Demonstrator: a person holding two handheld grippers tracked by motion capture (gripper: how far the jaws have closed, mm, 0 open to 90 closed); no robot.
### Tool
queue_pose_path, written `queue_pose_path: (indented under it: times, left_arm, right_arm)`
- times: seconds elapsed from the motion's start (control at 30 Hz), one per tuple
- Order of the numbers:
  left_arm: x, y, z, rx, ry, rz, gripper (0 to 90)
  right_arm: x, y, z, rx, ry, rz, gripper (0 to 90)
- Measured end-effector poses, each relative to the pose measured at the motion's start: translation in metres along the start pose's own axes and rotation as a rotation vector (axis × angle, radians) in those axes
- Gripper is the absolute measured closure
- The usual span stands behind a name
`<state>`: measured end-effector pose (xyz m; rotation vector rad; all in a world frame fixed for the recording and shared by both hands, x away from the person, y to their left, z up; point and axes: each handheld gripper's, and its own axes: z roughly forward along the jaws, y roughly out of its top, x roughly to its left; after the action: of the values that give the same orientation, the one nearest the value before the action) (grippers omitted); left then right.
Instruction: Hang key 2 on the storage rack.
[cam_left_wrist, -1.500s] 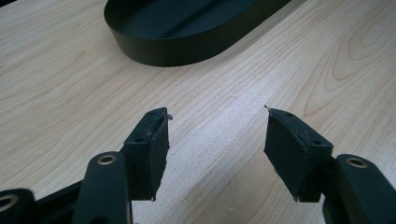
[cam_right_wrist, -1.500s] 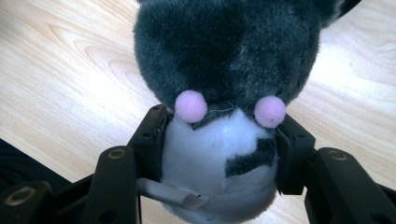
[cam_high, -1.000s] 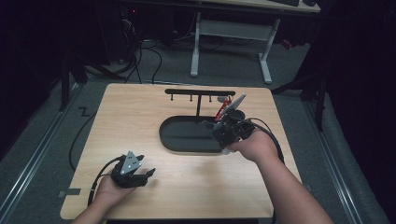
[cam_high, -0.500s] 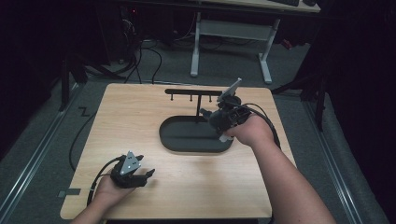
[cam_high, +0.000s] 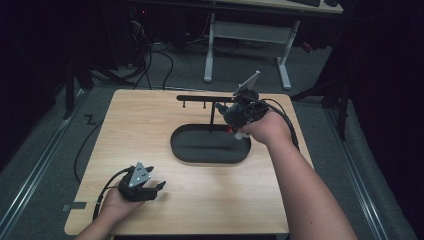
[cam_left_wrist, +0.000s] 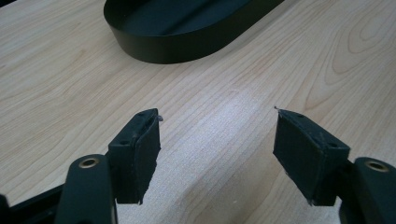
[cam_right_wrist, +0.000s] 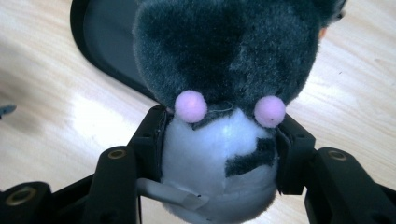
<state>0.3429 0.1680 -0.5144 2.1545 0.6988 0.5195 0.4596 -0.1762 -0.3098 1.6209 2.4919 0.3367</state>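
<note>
- The right gripper (cam_right_wrist: 219, 154) pinches a grey-and-white plush toy (cam_right_wrist: 224, 93) between its jaws, held up over the far right end of the black oval tray (cam_high: 210, 152).
- The left gripper (cam_high: 141, 183) rests at the table's (cam_high: 150, 125) near left, jaws spread on nothing.

We see a fuzzy plush toy (cam_right_wrist: 224, 93), grey fur over a smooth white cloth belly with pink pompoms. The table (cam_high: 150, 130) is pale wood-grain laminate with slight sheen. The tray (cam_left_wrist: 187, 32) looks matt black, smooth. The left gripper (cam_left_wrist: 217, 149) pads (cam_left_wrist: 306, 154) are matt, rough-edged black rubber.
</note>
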Motion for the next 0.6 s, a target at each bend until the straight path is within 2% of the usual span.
queue_pose_path:
  times: [0.1,0.23,0.43,0.6]
  left_arm:
    - [0.000,0.000,0.000,0.002,-0.001,0.001,31.9]
    - [-0.001,0.000,0.000,0.002,-0.001,0.003,31.9]
    - [-0.001,0.000,0.000,0.003,-0.002,0.004,31.9]
    - [-0.002,0.000,0.001,0.008,-0.008,0.009,32.2]
  right_arm:
    - [-0.001,0.003,-0.002,-0.022,-0.010,0.015,47.4]
    - [-0.003,0.006,0.000,-0.029,-0.024,0.011,47.5]
    - [-0.004,0.004,0.010,-0.004,-0.025,0.019,47.5]
    - [-0.004,-0.003,0.031,0.036,-0.010,0.016,47.5]
